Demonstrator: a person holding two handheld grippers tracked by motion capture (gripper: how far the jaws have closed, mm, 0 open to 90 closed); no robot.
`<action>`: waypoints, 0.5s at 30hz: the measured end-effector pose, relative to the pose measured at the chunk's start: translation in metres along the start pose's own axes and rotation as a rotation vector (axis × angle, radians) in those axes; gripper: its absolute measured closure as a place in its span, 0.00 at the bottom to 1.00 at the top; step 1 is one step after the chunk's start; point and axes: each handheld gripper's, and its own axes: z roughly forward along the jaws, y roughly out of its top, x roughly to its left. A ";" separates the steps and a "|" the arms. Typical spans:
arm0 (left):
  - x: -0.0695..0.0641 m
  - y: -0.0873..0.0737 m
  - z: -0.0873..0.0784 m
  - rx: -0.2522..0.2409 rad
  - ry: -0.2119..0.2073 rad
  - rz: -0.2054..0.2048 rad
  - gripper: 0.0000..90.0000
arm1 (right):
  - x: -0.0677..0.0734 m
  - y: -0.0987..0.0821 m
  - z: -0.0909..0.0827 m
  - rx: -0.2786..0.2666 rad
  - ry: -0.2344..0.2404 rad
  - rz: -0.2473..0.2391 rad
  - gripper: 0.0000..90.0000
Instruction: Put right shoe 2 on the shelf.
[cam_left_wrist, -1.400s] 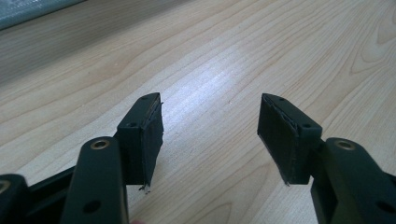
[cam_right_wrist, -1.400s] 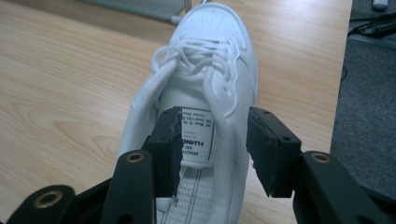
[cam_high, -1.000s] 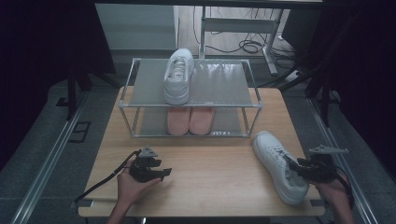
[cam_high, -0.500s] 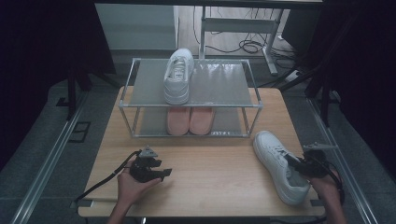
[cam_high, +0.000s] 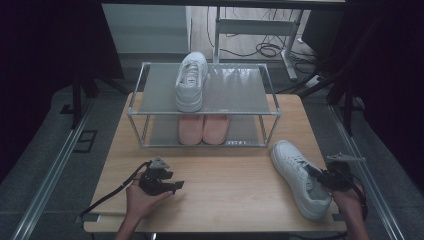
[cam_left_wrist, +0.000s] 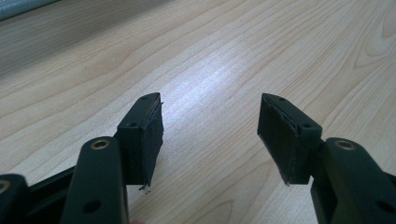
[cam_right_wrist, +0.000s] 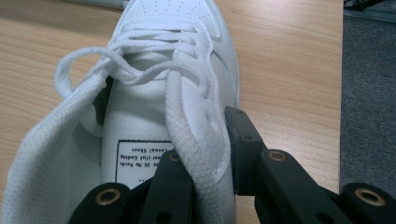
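A white sneaker lies on the wooden table at the right, toe pointing away. My right gripper is at its heel end. In the right gripper view one jaw is inside the sneaker and the other outside, and the gripper pinches the padded collar wall. Its jaws have just been closing on that wall. My left gripper rests in a hand at the front left of the table. It stands open with only bare wood between its pads.
A two-level metal rack stands at the back of the table. A second white sneaker sits on its top shelf, and a pink pair on the lower one. The table's right edge runs close to the right hand.
The right gripper has edged in toward the sneaker's heel and its jaws have closed on the collar. The left gripper and hand have not moved.
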 end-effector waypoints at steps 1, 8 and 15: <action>0.000 0.000 0.000 0.000 0.001 0.002 0.45 | 0.000 0.000 0.000 -0.002 0.001 0.002 0.90; 0.000 0.000 0.000 0.002 0.002 0.004 0.45 | 0.005 0.002 -0.003 -0.014 0.014 0.000 0.90; 0.000 0.000 0.000 0.002 0.003 0.004 0.45 | 0.013 0.005 -0.009 -0.045 0.039 -0.011 0.90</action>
